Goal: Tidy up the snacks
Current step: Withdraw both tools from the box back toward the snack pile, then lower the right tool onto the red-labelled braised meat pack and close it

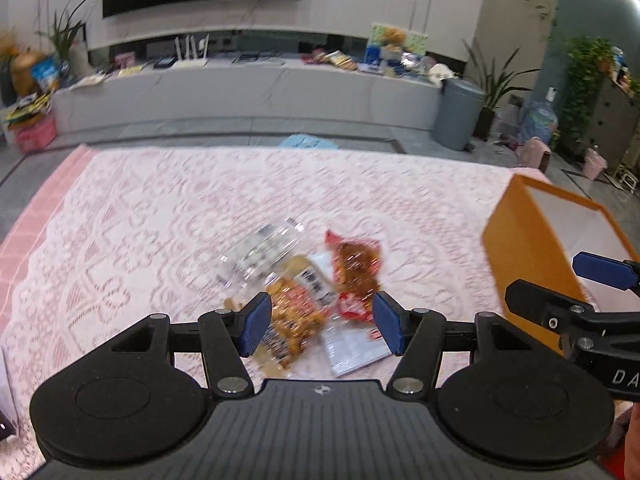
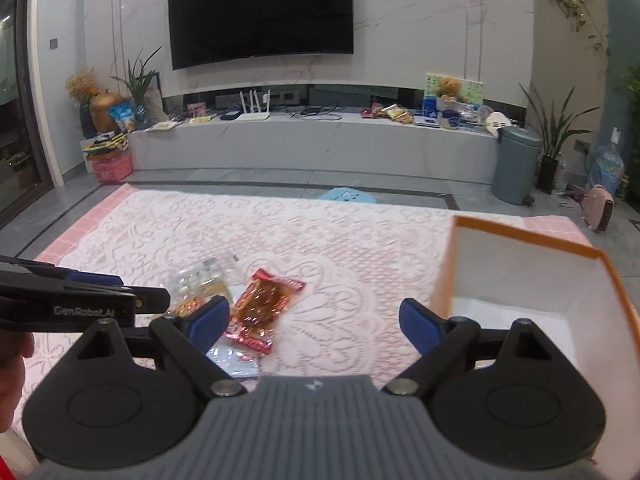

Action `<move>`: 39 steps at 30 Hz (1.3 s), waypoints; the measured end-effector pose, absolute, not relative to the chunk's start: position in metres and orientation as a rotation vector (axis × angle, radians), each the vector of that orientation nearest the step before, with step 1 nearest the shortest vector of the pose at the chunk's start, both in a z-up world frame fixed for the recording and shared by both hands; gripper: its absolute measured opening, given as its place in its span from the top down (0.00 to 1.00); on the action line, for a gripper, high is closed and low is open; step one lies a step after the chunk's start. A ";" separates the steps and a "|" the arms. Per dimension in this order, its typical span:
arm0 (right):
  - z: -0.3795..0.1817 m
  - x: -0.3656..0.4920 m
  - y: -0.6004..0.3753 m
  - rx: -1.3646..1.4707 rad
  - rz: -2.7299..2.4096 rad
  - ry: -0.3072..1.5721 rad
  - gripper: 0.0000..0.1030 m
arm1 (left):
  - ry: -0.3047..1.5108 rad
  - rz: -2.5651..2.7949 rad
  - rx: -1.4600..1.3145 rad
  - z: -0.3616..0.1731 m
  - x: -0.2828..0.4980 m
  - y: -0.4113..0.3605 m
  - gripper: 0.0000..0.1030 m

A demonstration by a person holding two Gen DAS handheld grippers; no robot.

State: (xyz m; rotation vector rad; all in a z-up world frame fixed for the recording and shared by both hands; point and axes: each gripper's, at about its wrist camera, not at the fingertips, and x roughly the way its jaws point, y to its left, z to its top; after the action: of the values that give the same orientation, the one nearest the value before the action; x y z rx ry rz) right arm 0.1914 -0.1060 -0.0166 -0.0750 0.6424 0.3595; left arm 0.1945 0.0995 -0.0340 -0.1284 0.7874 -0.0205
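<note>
One pink lace-patterned cloth covers the surface. One orange box, white inside, open top, stands at the right edge, tilted in the left view. Approx. four snack packs lie in a loose pile near the middle: one clear crinkly pack, one red pack, one brown-orange pack, one flat pale pack; motion blur, so count not certain. Left gripper hovers low over the pile, fingers wide apart, holding nothing. Right gripper is beside the box, fingers spread wide, holding nothing.
</note>
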 end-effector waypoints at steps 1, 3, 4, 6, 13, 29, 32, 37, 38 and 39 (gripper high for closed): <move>-0.021 0.192 -0.102 -0.079 0.362 0.646 0.14 | 0.792 -0.020 -0.137 -0.038 0.194 0.105 0.33; -0.029 0.195 -0.094 -0.090 0.366 0.650 0.14 | 0.799 -0.020 -0.155 -0.045 0.194 0.112 0.33; -0.033 0.197 -0.090 -0.097 0.369 0.650 0.16 | 0.802 -0.020 -0.164 -0.048 0.196 0.115 0.33; -0.043 0.200 -0.082 -0.115 0.377 0.652 0.20 | 0.808 -0.017 -0.188 -0.054 0.197 0.121 0.33; -0.072 0.219 -0.064 -0.141 0.419 0.688 0.21 | 0.844 0.000 -0.273 -0.075 0.209 0.143 0.33; -0.119 0.274 -0.019 -0.114 0.471 0.770 0.21 | 0.871 0.026 -0.268 -0.105 0.250 0.158 0.24; -0.128 0.277 -0.015 -0.105 0.482 0.793 0.14 | 0.871 0.027 -0.330 -0.109 0.250 0.166 0.23; -0.136 0.284 -0.017 -0.070 0.472 0.811 0.18 | 0.853 0.026 -0.340 -0.113 0.251 0.168 0.17; -0.137 0.286 -0.019 -0.051 0.478 0.826 0.20 | 0.853 0.027 -0.346 -0.113 0.251 0.168 0.17; -0.138 0.287 -0.022 -0.023 0.490 0.840 0.27 | 0.851 0.028 -0.350 -0.113 0.250 0.168 0.18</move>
State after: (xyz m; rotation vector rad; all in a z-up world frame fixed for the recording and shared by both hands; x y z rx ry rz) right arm 0.2866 -0.0217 -0.1380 -0.0231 0.8401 0.4899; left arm 0.2503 0.1677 -0.1133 -0.3502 0.8514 0.0285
